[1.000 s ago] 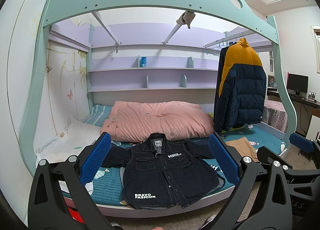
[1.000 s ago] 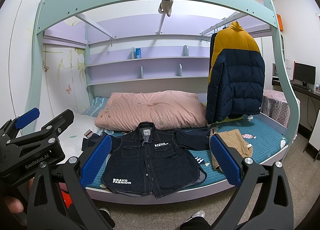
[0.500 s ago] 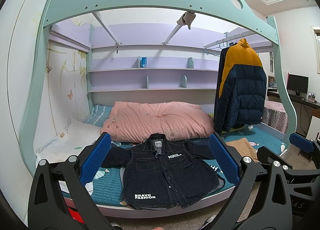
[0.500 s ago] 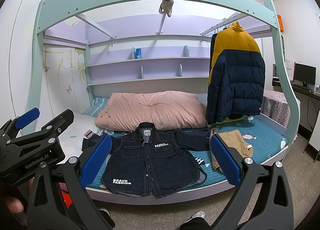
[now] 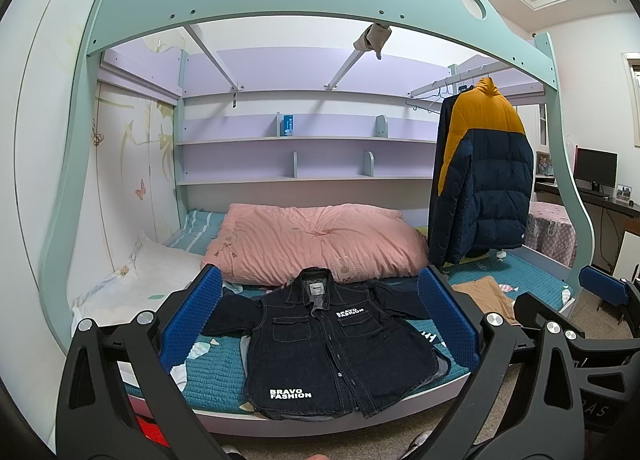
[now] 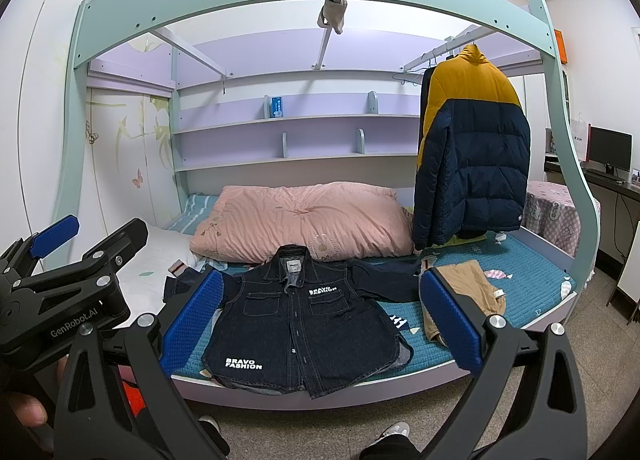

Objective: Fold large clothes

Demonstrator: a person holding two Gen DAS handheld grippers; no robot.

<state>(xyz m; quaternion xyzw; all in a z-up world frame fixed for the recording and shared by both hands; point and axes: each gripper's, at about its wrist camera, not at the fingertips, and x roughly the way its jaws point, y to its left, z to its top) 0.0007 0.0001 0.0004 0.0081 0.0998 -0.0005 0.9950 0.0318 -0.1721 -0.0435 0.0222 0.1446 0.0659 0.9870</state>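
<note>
A dark denim button-up jacket with white "BRAVO FASHION" lettering (image 5: 332, 344) lies spread face up on the teal quilted bedspread (image 5: 216, 376), its hem at the bed's near edge, in front of a pink padded quilt (image 5: 316, 244). Only the right wrist view shows a small striped item (image 6: 178, 268) by the jacket's far sleeve, perhaps a folded cloth. The left gripper (image 5: 320, 324) and right gripper (image 6: 320, 320) hover level above the floor, short of the bed, blue-padded fingers spread wide, holding nothing.

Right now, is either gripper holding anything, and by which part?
Nothing is held. The left gripper and right gripper are both open, short of the dark denim jacket lying flat on the bed.
</note>
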